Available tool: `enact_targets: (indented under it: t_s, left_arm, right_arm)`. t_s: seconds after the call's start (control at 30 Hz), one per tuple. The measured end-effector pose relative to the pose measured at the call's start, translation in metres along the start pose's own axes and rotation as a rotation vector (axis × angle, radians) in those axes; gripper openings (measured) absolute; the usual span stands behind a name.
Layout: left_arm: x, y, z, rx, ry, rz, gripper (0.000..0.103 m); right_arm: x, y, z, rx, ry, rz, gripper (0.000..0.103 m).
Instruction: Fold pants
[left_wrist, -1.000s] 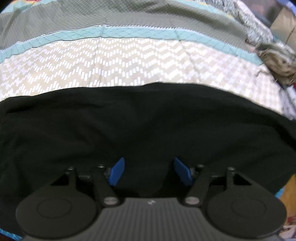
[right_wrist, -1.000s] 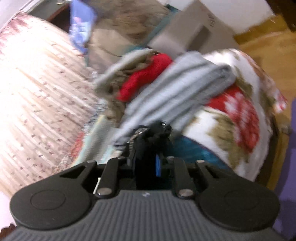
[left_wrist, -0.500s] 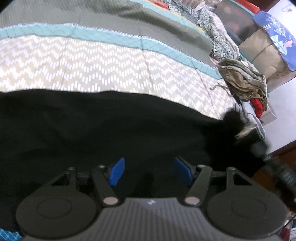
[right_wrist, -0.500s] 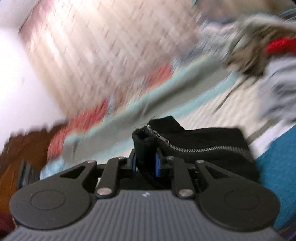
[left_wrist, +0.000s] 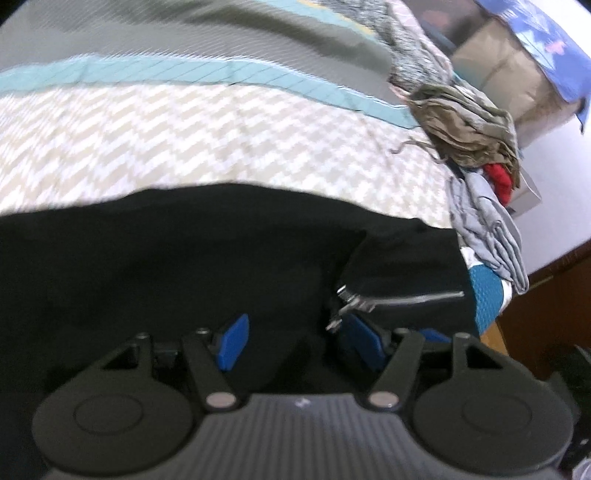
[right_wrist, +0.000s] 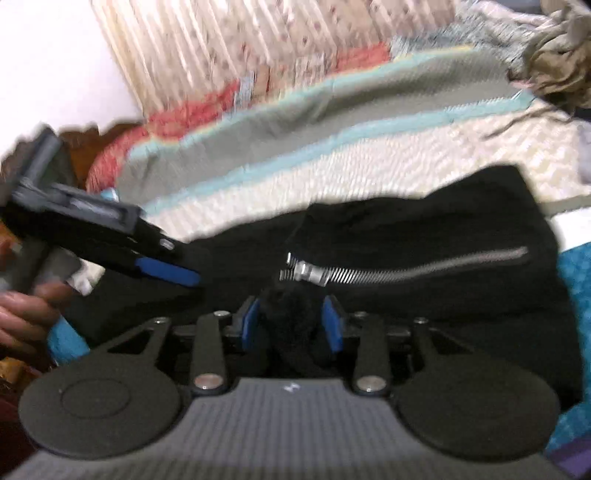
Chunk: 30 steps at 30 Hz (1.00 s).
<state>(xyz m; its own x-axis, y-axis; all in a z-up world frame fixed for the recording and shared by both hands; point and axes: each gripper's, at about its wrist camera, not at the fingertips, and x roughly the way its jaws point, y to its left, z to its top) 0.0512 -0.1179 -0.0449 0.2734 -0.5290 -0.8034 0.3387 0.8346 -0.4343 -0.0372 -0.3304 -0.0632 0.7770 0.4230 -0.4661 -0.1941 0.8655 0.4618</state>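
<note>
Black pants (left_wrist: 184, 258) lie spread on the quilted bed. Their zippered end (right_wrist: 406, 273) is folded over onto the rest of the cloth. My left gripper (left_wrist: 295, 343) is open, its blue pads apart just above the black cloth, holding nothing. It also shows in the right wrist view (right_wrist: 166, 271) at the left, held by a hand. My right gripper (right_wrist: 291, 325) has its blue pads either side of a bunch of black cloth beside the zipper slider (right_wrist: 308, 275), a little wider than before. The zipper also shows in the left wrist view (left_wrist: 402, 301).
The bed quilt (left_wrist: 184, 129) has beige zigzag, teal and grey bands. A pile of olive, red and grey clothes (left_wrist: 476, 147) lies at the bed's right end. A cardboard box (left_wrist: 509, 74) stands behind it. A wooden bed edge (left_wrist: 546, 295) is at the right.
My right gripper swung from facing the clothes pile to the bed, carrying the zippered pant end over onto the pants near the left gripper. Its pads have spread slightly. The left gripper stayed open.
</note>
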Motion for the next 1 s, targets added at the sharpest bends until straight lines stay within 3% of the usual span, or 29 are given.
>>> enact_targets:
  t_s: [0.17,0.23,0.33,0.47,0.53,0.6,0.67,0.77,0.87,1.0]
  left_arm:
    - [0.031,-0.030,0.013,0.059,0.040,0.003,0.062]
    - [0.043,-0.042,0.011,0.089,0.057,0.014,0.061]
    - [0.059,-0.053,0.000,0.135,0.088,0.054,0.057]
    - [0.073,-0.053,-0.015,0.162,0.104,0.113,0.057]
    - [0.071,-0.056,-0.017,0.177,0.096,0.123,0.057]
    - [0.070,-0.056,-0.017,0.179,0.098,0.125,0.058]
    - [0.070,-0.056,-0.014,0.173,0.101,0.120,0.059]
    - [0.064,-0.058,-0.006,0.171,0.092,0.106,0.063]
    - [0.055,-0.060,0.010,0.182,0.021,0.108,0.074]
    - [0.063,-0.063,0.033,0.177,0.003,0.125,0.074]
  right_arm:
    - [-0.033,-0.039,0.005,0.103,-0.143,-0.174,0.041]
    - [-0.038,-0.061,0.009,0.173,-0.163,-0.250,0.042]
    - [-0.038,-0.087,0.010,0.253,-0.178,-0.288,0.046]
    - [-0.028,-0.100,0.019,0.279,-0.182,-0.271,0.044]
    - [-0.012,-0.104,0.030,0.263,-0.148,-0.273,0.027]
    - [0.007,-0.110,0.037,0.263,-0.093,-0.269,0.018]
    - [0.030,-0.111,0.039,0.184,0.010,-0.329,0.015]
    - [0.035,-0.095,0.047,0.070,0.053,-0.382,0.015]
    - [0.013,-0.085,0.048,0.047,0.004,-0.382,0.020]
    - [-0.021,-0.083,0.037,0.117,-0.095,-0.300,0.022]
